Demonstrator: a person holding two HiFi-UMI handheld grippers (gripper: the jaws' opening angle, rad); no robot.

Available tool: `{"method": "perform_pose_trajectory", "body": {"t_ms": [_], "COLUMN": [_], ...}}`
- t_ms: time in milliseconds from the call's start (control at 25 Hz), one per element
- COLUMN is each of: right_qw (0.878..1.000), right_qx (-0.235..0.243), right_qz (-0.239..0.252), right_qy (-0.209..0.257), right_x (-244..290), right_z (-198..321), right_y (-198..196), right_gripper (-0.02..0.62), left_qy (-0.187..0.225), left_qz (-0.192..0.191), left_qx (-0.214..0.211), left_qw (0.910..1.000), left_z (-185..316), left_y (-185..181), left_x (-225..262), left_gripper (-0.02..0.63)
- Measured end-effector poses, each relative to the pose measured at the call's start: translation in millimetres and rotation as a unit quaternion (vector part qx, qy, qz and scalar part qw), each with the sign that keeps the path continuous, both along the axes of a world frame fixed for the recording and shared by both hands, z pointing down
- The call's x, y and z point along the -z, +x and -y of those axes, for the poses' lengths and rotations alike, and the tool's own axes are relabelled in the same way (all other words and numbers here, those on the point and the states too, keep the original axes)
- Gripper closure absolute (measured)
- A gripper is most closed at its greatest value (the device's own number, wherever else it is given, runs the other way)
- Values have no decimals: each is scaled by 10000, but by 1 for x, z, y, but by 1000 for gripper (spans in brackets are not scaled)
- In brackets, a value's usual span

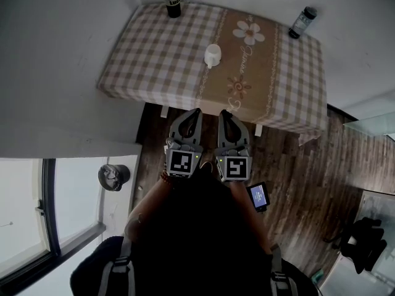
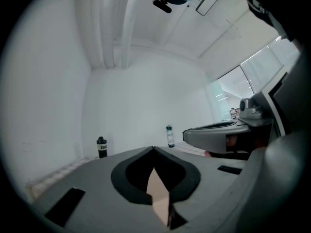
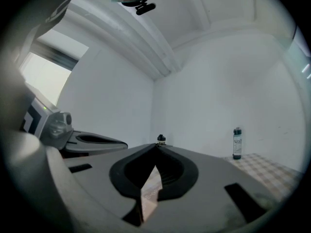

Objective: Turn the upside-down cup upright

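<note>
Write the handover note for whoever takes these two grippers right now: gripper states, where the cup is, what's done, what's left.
Left gripper: shut, empty, held level at the near edge of the table.
Right gripper: shut, empty, beside the left one.
Cup: white, bottom up near the middle of the checked cloth, well clear of both grippers.
Also on the table: a black bottle at the far left corner and a clear bottle at the far right.
Done: nothing yet; the cup is untouched.
Left: open a gripper, reach in, take the cup, turn it over and set it down upright.
</note>
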State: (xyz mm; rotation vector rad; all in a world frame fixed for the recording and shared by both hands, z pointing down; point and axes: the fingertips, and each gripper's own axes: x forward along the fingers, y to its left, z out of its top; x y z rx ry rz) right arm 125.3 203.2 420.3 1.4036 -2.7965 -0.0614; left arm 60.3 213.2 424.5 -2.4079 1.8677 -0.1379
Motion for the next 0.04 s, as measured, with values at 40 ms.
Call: {"method": "perform_pose_trajectory", "body": {"t_ms": [40], "right_qw": [9999], "right_qx": [-21], "right_qz": [-82], "right_qy": [-79], "right_x": [-6], "right_z": [0], "right_y": [2], "right_gripper": [591], "left_qy": [6], "left_qz": [-8], "left_qx": [-3], "left_qw": [10000], "left_z": [0], "left_y": [1], "left_x": [1], "left_gripper": [611]}}
